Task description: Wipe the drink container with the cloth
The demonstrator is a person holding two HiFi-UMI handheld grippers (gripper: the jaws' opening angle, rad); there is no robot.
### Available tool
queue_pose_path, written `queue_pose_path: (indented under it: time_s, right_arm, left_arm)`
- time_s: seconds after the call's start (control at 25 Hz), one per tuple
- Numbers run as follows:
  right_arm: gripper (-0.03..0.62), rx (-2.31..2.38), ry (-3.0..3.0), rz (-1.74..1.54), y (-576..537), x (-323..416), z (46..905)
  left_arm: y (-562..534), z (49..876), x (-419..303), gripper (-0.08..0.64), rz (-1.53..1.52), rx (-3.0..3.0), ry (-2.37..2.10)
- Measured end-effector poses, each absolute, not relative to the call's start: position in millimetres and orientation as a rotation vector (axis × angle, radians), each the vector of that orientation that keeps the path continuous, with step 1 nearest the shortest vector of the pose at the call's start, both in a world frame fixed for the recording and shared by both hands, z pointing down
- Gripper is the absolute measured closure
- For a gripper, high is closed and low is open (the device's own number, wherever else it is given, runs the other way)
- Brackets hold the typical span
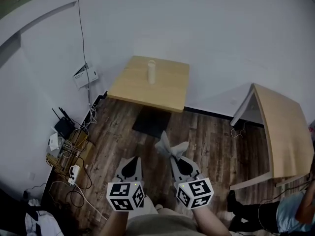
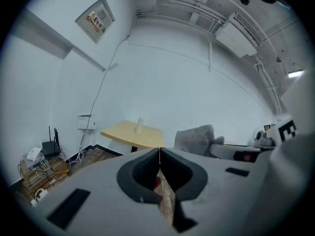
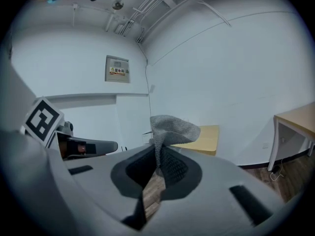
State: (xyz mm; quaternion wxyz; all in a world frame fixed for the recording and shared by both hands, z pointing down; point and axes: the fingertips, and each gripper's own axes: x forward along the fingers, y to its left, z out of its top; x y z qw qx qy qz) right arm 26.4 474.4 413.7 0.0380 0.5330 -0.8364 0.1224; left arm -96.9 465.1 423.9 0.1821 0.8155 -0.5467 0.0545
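Standing upright near the middle of the pale wooden desk (image 1: 170, 90), the container (image 1: 151, 71) is a slim white cylinder with nothing else on the desktop around it. The desk sits against the white wall (image 1: 197, 23), well ahead of both tongs; neither touches it.

Cloth (image 3: 173, 126): grey, knitted texture. It is pinched by one edge in the right tongs (image 3: 156, 154), whose jaws are pressed together on the fabric. The rest of the cloth stands up and flops forward above the jaw tips. In the head view it pokes out ahead of the right tongs, over the dark plank floor (image 1: 211, 136).

Left tongs (image 2: 159, 151): jaws fully together, tips meeting in a thin line, nothing gripped. Held level beside the right tongs, both low in the head view and pointing toward the desk.

Surroundings:
- second desk (image 1: 285, 132) at right, apart from the first.
- router (image 1: 63, 127) and a tangle of cables (image 1: 74, 176) on the floor at left, by the wall.
- wall box (image 1: 84, 76) left of the desk, with a thin cable running up the wall above it.
- person (image 1: 295, 208) partly in view at lower right.
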Motion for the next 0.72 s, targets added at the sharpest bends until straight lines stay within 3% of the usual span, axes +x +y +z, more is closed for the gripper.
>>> queue_pose_path:
  time_s: [0.72]
  right_arm:
    - [0.584,1.616,-2.574,0.428,383.1,21.2,420.5]
  left_arm:
    - [366.8,438.9,-96.8,0.557,0.146,2.277,-1.508]
